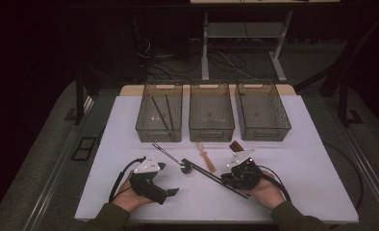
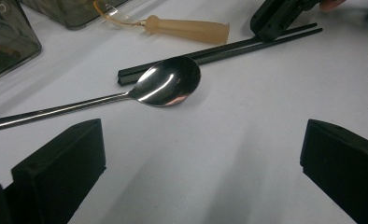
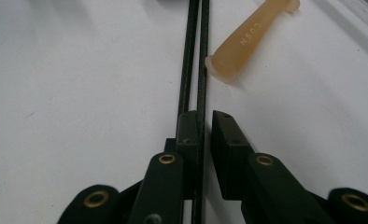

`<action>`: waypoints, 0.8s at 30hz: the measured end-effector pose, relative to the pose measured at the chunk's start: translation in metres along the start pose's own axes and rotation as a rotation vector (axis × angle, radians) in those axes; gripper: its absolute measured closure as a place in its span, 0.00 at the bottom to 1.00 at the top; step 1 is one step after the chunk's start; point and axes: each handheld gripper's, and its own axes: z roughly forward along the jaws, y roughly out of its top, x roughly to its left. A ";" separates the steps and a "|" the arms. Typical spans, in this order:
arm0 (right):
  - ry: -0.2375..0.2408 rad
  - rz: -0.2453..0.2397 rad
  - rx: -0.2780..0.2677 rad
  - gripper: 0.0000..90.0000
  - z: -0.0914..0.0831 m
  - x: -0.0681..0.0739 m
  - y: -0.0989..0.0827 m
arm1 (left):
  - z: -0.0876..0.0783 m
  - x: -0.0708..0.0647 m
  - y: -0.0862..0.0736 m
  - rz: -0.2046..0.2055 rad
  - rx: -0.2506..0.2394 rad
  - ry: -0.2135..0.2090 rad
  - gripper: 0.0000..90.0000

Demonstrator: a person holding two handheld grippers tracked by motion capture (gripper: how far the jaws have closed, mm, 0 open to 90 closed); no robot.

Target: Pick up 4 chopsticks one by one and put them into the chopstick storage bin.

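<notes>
High view: my right claw (image 1: 232,179) is clenched on the black chopsticks (image 1: 204,172), which lie on the table (image 1: 312,163) running diagonally from near me up-left to the spoon (image 1: 173,157). Left claw (image 1: 170,192) idle.

Left gripper view: left claw released, nothing between its jaws. Chopstick tips touch the spoon bowl (image 2: 168,84); lifting may drag it.

Right gripper view: the grip looks off-centre; I may lose one stick.
</notes>
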 end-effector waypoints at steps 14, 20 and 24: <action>-0.069 -0.036 -0.011 0.94 0.001 0.012 -0.003 | 0.000 0.000 0.000 0.005 0.004 -0.001 0.00; -0.090 -0.033 -0.019 0.95 0.001 0.015 -0.004 | 0.000 -0.001 0.000 0.002 0.002 -0.001 0.00; -0.087 -0.022 -0.019 0.95 0.001 0.014 -0.004 | 0.000 0.000 0.000 0.002 0.001 0.000 0.00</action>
